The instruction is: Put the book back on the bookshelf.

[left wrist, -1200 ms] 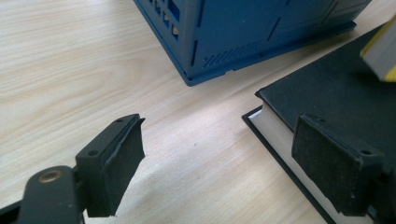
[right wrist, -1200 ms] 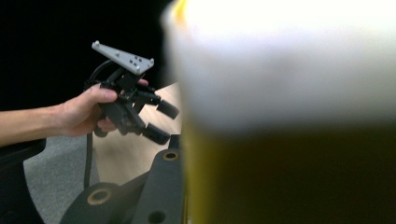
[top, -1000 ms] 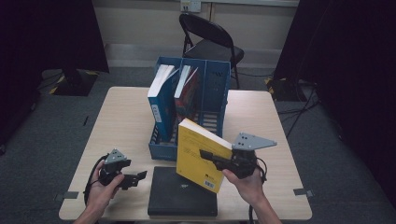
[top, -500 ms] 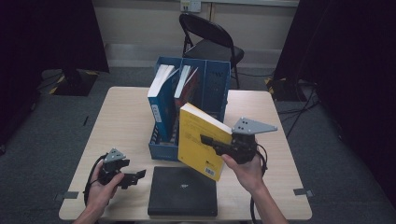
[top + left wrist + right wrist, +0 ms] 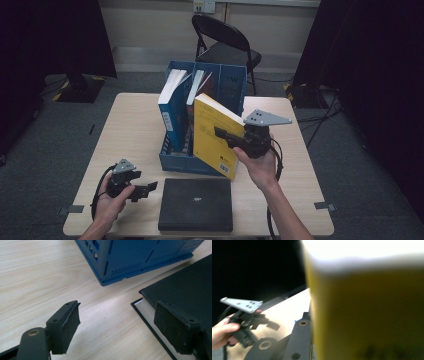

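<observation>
At the table's centre in the high view, the right gripper [image 5: 226, 134] clamps a yellow book [image 5: 216, 134], lifted and tilted, in front of the blue file rack [image 5: 220, 92], whose left slots hold two blue-and-white books [image 5: 170, 102]. At seven o'clock, the left gripper [image 5: 145, 189] rests low with its jaws spread, beside a black book [image 5: 196, 204] lying flat at six o'clock. I judge the step to be carrying the yellow book to a free slot; next it must be stood upright and lowered in.

In the left gripper view, the jaws stand wide around bare table [image 5: 50, 277], the black book's corner [image 5: 185, 287] at three o'clock.

In the right gripper view, the yellow cover [image 5: 367, 312] blurs close. No writing is legible anywhere.
</observation>
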Available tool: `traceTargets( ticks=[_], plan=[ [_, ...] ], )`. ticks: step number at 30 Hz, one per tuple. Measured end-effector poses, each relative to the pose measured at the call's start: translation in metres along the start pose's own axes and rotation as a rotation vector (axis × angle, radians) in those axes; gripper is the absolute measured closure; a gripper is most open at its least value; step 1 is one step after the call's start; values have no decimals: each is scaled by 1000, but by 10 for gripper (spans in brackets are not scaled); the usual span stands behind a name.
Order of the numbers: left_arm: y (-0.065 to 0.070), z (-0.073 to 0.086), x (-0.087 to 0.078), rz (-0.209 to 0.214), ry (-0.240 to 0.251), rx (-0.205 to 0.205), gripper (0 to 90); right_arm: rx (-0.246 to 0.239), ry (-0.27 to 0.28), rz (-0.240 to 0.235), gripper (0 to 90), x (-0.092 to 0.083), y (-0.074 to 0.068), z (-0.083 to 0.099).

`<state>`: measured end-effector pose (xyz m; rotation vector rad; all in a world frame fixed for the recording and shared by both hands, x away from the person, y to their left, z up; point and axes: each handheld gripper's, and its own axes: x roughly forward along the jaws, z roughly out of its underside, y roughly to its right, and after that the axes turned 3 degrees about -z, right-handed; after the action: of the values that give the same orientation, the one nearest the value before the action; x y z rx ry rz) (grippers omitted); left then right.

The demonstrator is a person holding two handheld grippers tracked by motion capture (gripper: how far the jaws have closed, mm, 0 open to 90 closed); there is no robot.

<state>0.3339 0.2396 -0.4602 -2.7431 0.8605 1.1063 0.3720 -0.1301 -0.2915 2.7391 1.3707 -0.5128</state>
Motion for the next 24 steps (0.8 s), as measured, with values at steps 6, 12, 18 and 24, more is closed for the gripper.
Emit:
traceTargets(
  ticks=[6, 12, 18, 24],
  plan=[
    [-1, 0, -1, -1, -6, 7, 203, 7, -9, 74, 756, 8, 7, -4],
    [-2, 1, -2, 1, -5, 5, 203, 18, 2, 145, 756, 16, 9, -9],
    [-2, 1, -2, -4, -9, 6, 203, 34, -7, 195, 756, 27, 13, -14],
    [-2, 1, -2, 1, -7, 4, 203, 59, -19, 237, 756, 44, 19, -17]
  ],
)
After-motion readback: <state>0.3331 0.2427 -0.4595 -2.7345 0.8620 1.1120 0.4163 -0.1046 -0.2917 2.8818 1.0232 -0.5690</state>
